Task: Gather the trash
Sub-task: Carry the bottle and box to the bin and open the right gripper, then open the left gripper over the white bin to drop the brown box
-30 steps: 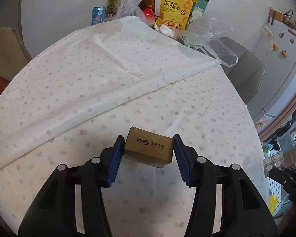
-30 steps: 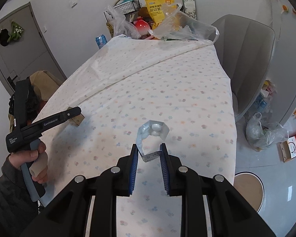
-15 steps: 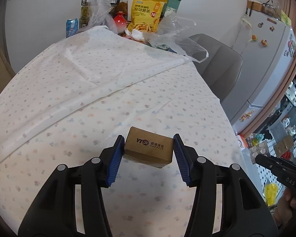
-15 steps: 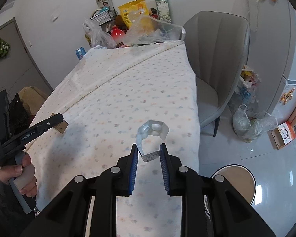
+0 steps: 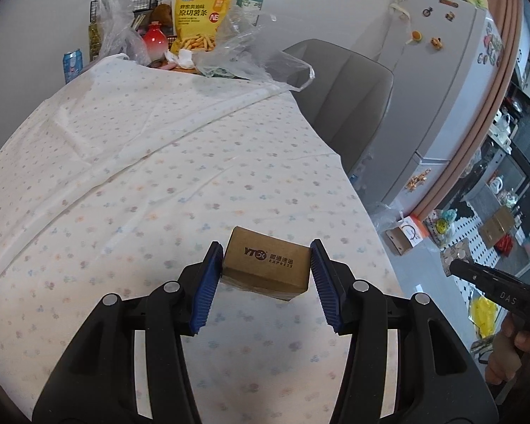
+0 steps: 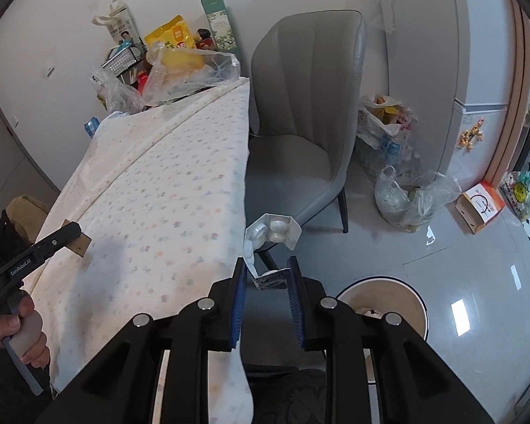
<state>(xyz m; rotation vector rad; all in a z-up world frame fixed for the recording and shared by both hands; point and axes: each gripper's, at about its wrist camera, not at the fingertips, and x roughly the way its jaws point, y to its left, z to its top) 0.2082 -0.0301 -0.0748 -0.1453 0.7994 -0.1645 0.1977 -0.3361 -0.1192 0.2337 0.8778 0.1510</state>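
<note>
My left gripper (image 5: 266, 265) is shut on a small brown cardboard box (image 5: 266, 268) printed "YTO Express" and holds it above the flowered tablecloth (image 5: 141, 176). My right gripper (image 6: 265, 274) is shut on a bent silver pill blister pack (image 6: 272, 233), off the table's right edge above the floor. A round bin (image 6: 385, 300) with a white rim stands on the floor just right of and below that gripper. The right gripper with the blister pack also shows in the left wrist view (image 5: 457, 259). The left gripper and box show in the right wrist view (image 6: 72, 236).
A grey chair (image 6: 311, 134) stands by the table's right side. Snack bags, a wire basket, a can and plastic bags crowd the table's far end (image 5: 194, 35). Plastic bags (image 6: 410, 190) and a small carton (image 6: 480, 205) lie on the floor near a fridge (image 5: 452, 81).
Both grippers have swung to the right. The right gripper has carried the blister pack off the table and over the floor beside the bin. The left still holds the box over the table.
</note>
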